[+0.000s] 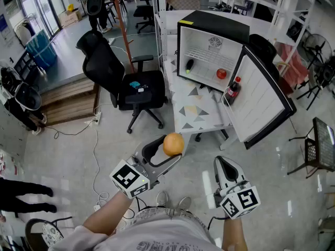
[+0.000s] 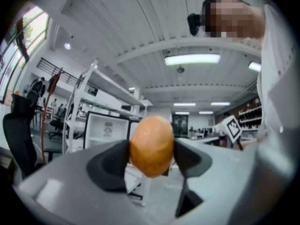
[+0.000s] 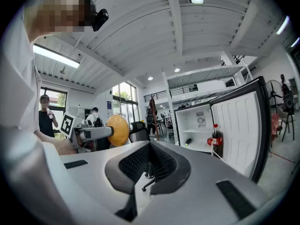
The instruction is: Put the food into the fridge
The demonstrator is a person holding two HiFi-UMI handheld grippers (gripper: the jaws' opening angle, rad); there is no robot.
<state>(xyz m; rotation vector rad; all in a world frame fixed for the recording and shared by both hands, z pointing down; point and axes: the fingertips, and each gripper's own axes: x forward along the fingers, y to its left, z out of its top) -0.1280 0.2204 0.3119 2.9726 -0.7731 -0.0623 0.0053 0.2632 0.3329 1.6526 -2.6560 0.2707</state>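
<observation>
Gripped an orange (image 1: 173, 144) in the left gripper (image 1: 168, 151), with both pads pressed against its flanks, at lower centre of the head view. Kept it in the air over bare floor, well apart from the fridge (image 1: 209, 27) at upper centre-right. Carried nothing in the right gripper (image 1: 226, 167) at lower right, with jaws clenched together and empty.

Found the fridge door (image 1: 264, 101) swung wide to the right, so no opening step left. Counted three items inside: a dark long item (image 1: 189, 65) and a red fruit (image 1: 221, 73) on the shelf, well apart from each other, and a cola bottle (image 1: 233, 89) upright in the door rack.

Judged the task well along but unfinished, with the orange not yet in. Saw no other plain food waiting outside. Could not tell whether a pale patch on the table (image 1: 184, 123) under the fridge was food or just its pattern.

Left to do, on this reading: bring the orange up to the opening, set it on a free stretch of shelf, let go, and perhaps shut the door.
</observation>
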